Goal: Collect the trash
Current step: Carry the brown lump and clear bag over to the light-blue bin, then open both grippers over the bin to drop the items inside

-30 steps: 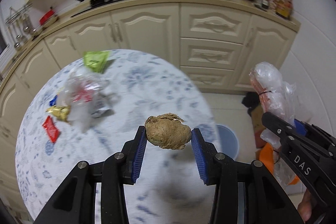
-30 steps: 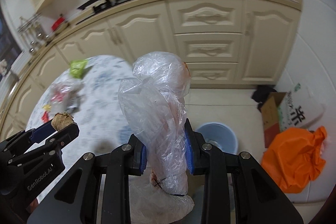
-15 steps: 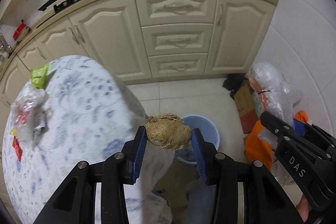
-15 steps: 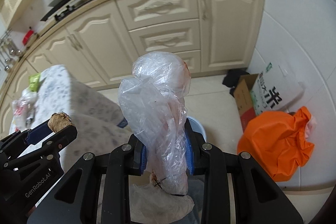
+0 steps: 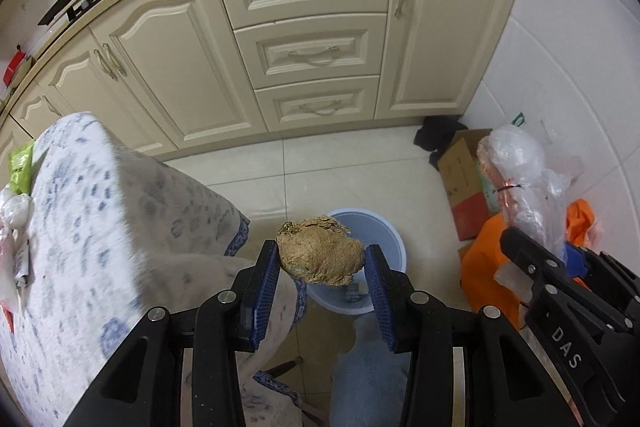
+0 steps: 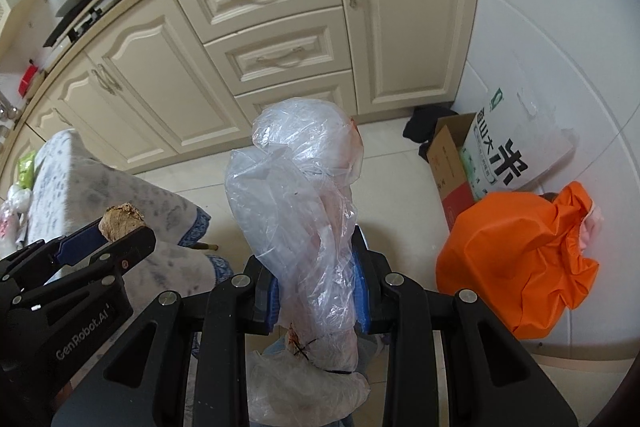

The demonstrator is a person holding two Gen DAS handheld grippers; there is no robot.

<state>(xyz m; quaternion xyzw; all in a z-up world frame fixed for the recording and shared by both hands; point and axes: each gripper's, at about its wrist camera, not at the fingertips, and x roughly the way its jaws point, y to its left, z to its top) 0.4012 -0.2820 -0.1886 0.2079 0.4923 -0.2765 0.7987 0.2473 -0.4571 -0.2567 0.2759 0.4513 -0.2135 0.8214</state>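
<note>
Cream kitchen cabinets [image 5: 320,39] and pale floor tiles form the background. My left gripper [image 5: 322,263] clamps a brown crumpled lump [image 5: 320,257] between its blue pads, directly above the blue bin [image 5: 384,227] on the floor beside the table [image 5: 100,227]. My right gripper [image 6: 316,291] pinches a clear plastic bag [image 6: 300,195] upright; an orange bag [image 6: 520,259] lies to its right.
</note>
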